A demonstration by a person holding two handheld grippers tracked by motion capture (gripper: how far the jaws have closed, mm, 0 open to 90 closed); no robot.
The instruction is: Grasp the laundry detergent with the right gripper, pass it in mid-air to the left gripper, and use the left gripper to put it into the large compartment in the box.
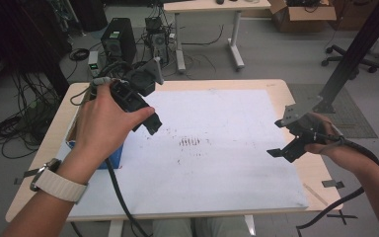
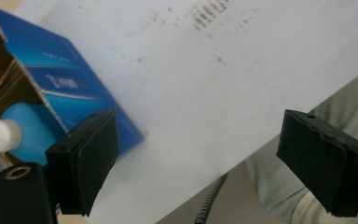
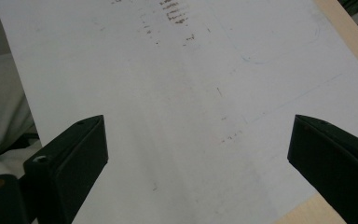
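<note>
Above white board (image 1: pixel 217 163), left claw (image 2: pixel 200 163), right claw (image 3: pixel 198 158), gaping

A white board (image 1: pixel 217 148) covers most of the wooden table (image 1: pixel 276 85), with dark smudges (image 1: pixel 189 142) near the board's middle. A blue carton (image 2: pixel 70 88) sits open at the board's left edge, holding a blue bottle (image 2: pixel 28 130).

Grey floor (image 1: pixel 276 59) with tangled cables (image 1: pixel 15 128), computer towers (image 1: pixel 118 42), a white-legged desk (image 1: pixel 207 6).
</note>
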